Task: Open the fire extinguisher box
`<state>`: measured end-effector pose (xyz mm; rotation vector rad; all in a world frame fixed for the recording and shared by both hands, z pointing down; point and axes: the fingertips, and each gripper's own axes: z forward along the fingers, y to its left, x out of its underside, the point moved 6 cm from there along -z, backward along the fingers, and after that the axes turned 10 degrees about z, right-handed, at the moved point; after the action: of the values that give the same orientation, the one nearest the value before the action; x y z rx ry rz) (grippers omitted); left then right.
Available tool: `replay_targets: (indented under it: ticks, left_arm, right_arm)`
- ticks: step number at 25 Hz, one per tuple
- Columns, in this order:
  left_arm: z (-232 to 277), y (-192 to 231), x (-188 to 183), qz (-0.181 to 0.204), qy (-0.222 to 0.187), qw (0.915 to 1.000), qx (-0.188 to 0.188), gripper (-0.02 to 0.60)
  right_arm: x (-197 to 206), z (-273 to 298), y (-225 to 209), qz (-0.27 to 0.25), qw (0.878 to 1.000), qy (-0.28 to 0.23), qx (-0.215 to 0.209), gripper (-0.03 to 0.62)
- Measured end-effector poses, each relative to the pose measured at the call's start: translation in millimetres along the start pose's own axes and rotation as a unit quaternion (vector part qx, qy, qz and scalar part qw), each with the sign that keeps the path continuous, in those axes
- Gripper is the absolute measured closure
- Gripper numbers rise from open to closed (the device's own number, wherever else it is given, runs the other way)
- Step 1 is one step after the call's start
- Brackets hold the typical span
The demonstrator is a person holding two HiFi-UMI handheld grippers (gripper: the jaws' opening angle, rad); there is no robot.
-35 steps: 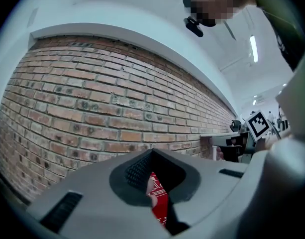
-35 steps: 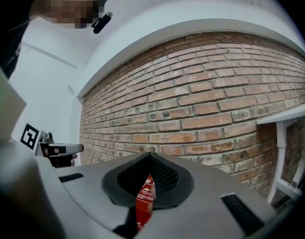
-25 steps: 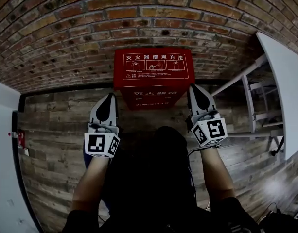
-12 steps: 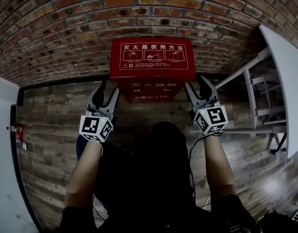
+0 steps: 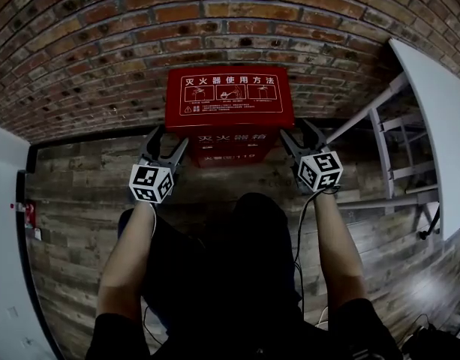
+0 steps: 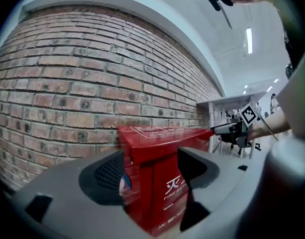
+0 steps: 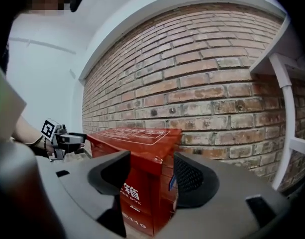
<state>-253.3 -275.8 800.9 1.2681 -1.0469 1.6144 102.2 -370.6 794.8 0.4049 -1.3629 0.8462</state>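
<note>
Since a second ago the left gripper (image 5: 168, 139) and the right gripper (image 5: 299, 131) have come down and moved in on the fire extinguisher box (image 5: 230, 118). Their jaws, pressed together then, have just been swinging apart.

That red box stands on the wooden floor (image 5: 79, 193) with its back against the brick wall (image 5: 214, 21), straight ahead of the person. Its lid (image 5: 228, 88), which carries the white instruction panel, lies flat and closed on top, so nothing of the opening itself is done yet.

Only the approach looks finished. The left gripper's jaws are spread as wide as they go, and the lid's left front corner (image 6: 123, 142) stands between them. The right gripper's jaws are just as wide around the right front corner (image 7: 159, 158). In neither gripper view do the pads seem to press on the metal, so I judge that both grippers are empty and merely bracket the lid's edge.

Still to do, as far as I can judge: close on the lid's front edge or hook under it, then lift it back toward the wall until the box is open.

Further out, the person's dark-clothed legs (image 5: 230, 276) fill the lower middle of the head view, and a white table frame (image 5: 381, 156) stands to the right of the box
</note>
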Motion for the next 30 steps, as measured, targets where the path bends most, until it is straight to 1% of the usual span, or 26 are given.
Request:
replay_targets:
  ticks: [3, 6, 9, 12, 16, 17, 19, 25, 30]
  left_arm:
    - [5.3, 1.8, 1.7, 0.006, 0.005, 1.0000, -0.002, 0.213]
    - [9.8, 4.5, 5.3, -0.001, 0.011, 0.9999, -0.005, 0.213]
    - [9.9, 5.2, 6.0, -0.008, 0.002, 1.0000, -0.005, 0.213]
    - [10.3, 2.4, 3.0, -0.006, -0.010, 0.9999, 0.002, 0.213]
    - [11.8, 2.1, 1.8, -0.002, -0.012, 0.9999, -0.003, 0.216]
    - [11.5, 3.0, 1.6, -0.002, -0.011, 0.9999, -0.007, 0.222]
    - [11.0, 4.7, 1.1, -0.005, -0.009, 0.9998, -0.016, 0.262]
    - [11.2, 4.0, 1.8, -0.007, -0.005, 0.9997, -0.024, 0.264]
    - [10.8, 4.2, -1.7, -0.010, 0.001, 0.9998, -0.019, 0.267]
  right_arm:
    - [1.1, 5.8, 1.2, -0.008, 1.000, 0.005, -0.003, 0.336]
    - [1.7, 9.2, 4.3, -0.009, 1.000, 0.003, -0.005, 0.336]
    - [1.1, 10.9, 6.8, -0.008, 1.000, 0.000, -0.006, 0.336]
    - [1.5, 9.9, 6.8, -0.003, 1.000, -0.005, -0.007, 0.336]
    - [1.9, 9.8, 6.0, -0.001, 1.000, -0.005, 0.003, 0.336]
    - [1.8, 9.8, 5.7, -0.001, 1.000, -0.007, 0.007, 0.338]
    - [1.7, 9.0, 5.5, 0.001, 1.000, -0.010, 0.011, 0.338]
    - [3.5, 9.5, 5.9, -0.001, 1.000, -0.018, 0.014, 0.339]
    - [1.6, 8.0, 6.6, -0.011, 1.000, -0.009, 0.016, 0.339]
